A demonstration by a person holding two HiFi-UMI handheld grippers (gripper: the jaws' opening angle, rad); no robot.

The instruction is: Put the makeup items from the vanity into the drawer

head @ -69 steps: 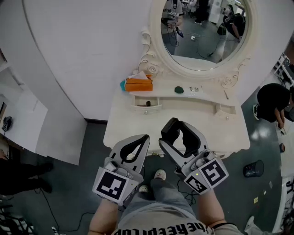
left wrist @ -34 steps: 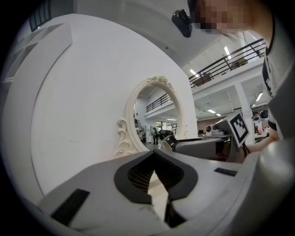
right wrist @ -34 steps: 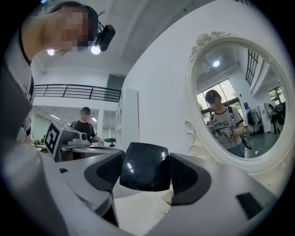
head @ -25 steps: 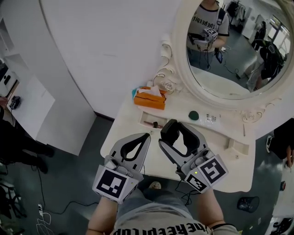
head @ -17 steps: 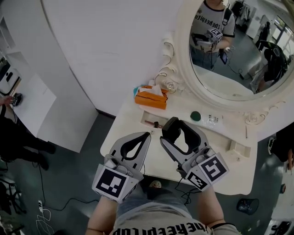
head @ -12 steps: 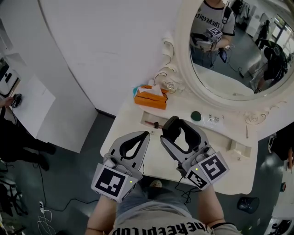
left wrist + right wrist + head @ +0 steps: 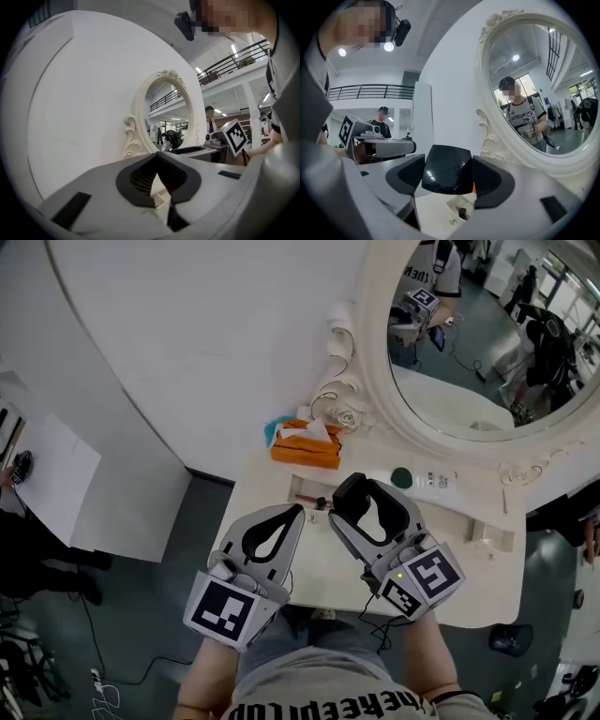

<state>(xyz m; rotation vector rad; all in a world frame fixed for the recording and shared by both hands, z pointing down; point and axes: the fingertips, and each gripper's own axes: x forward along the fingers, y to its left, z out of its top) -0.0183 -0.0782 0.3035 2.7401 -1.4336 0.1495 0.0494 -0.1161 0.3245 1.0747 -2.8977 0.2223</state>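
Observation:
My right gripper (image 7: pixel 351 495) is shut on a glossy black compact (image 7: pixel 349 491), held just above the white vanity (image 7: pixel 473 579). In the right gripper view the compact (image 7: pixel 446 169) sits between both pads, and a small open drawer (image 7: pixel 454 213) with a dark item inside lies below it. That drawer (image 7: pixel 309 502) is just left of the compact in the head view. My left gripper (image 7: pixel 292 513) is shut and empty beside it; its tips (image 7: pixel 158 155) meet. On the shelf lie a green round item (image 7: pixel 401 477) and a clear packet (image 7: pixel 434 483).
An orange tissue box (image 7: pixel 305 449) stands at the shelf's left end under the ornate oval mirror (image 7: pixel 469 352). A second small drawer (image 7: pixel 490 540) is on the right. White wall rises to the left, dark floor lies below, and the person's torso is behind the grippers.
The vanity has come closer and the view has shifted since the earliest frame. Both grippers keep their pose, the right one still shut on the compact, now closer to the open drawer.

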